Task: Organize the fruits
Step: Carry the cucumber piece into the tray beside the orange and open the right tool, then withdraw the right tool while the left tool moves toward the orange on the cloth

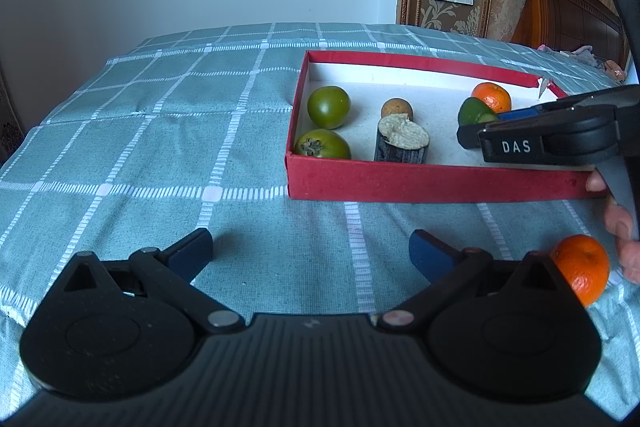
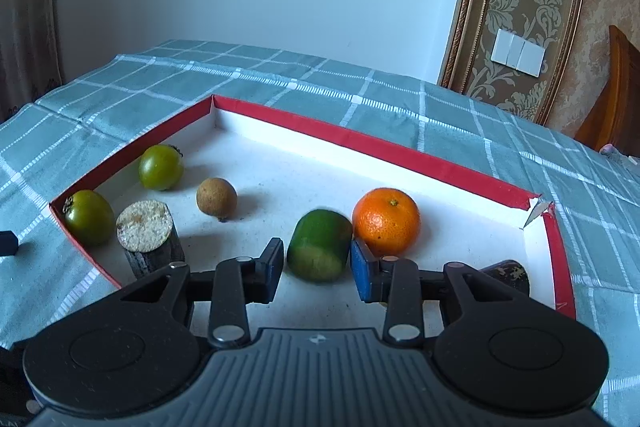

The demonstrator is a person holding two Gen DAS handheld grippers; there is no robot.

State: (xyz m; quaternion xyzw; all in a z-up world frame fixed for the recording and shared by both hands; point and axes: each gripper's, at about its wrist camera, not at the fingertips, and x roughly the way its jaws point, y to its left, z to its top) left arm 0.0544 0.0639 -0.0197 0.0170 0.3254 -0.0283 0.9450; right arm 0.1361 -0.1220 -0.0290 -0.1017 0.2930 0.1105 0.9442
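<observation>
A red box (image 1: 400,183) with a white floor lies on the checked cloth. In it are two green fruits (image 2: 161,167) (image 2: 89,217), a small brown fruit (image 2: 216,197), a dark cut stick piece (image 2: 150,241), a green cut piece (image 2: 319,251) and an orange (image 2: 386,221). My right gripper (image 2: 316,273) is open inside the box, its pads either side of the green piece with small gaps. My left gripper (image 1: 312,253) is open and empty over the cloth in front of the box. A second orange (image 1: 582,269) lies on the cloth at its right.
The box also shows in the right wrist view (image 2: 380,147), with a torn far right corner (image 2: 536,207). A dark object (image 2: 506,275) lies behind my right finger. The cloth (image 1: 160,131) covers a bed; a wooden headboard (image 1: 568,7) stands at the far right.
</observation>
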